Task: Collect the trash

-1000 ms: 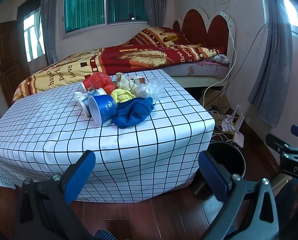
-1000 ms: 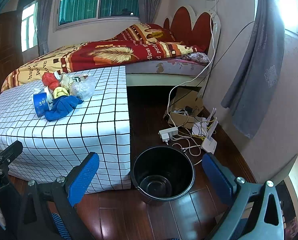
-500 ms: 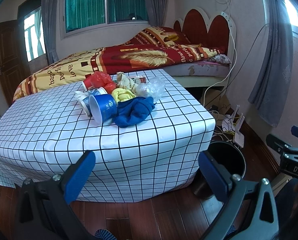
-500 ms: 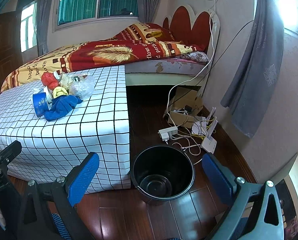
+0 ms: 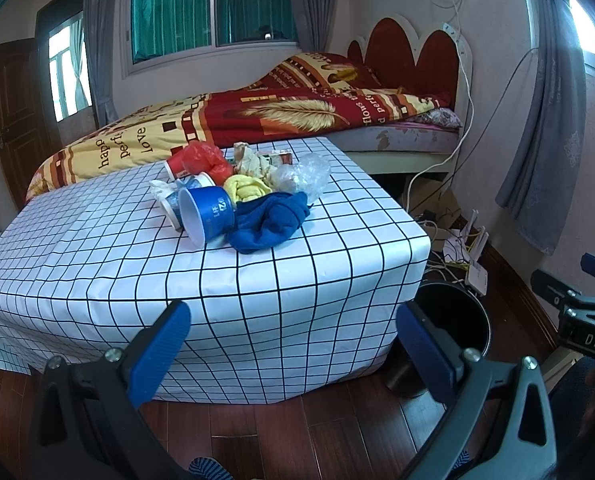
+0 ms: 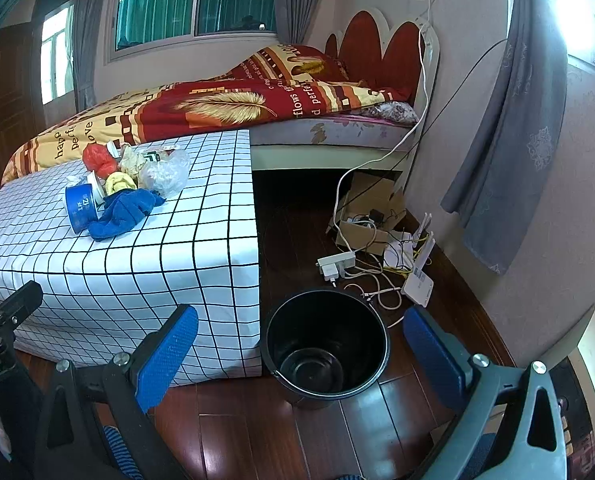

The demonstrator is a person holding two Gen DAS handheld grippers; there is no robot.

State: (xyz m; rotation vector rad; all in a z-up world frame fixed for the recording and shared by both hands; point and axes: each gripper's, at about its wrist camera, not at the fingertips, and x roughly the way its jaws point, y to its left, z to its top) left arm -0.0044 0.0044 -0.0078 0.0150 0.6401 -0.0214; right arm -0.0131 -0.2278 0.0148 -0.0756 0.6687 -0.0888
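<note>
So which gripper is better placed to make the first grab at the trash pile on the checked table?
Left, probably. The left gripper faces the trash pile head-on, jaws open and empty. The right gripper, also open, points at the black bucket, with the pile off to its side.

Trash pile [image 5: 241,196] on table [image 5: 97,280], bucket [image 6: 327,346] beside

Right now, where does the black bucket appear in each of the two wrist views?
Left wrist view: the black bucket is at lower right, half hidden behind the corner of the checked table.
Right wrist view: the bucket stands whole at lower centre, between the open fingers, and looks empty.
Shared landmark: the blue cup lying on the table.
</note>
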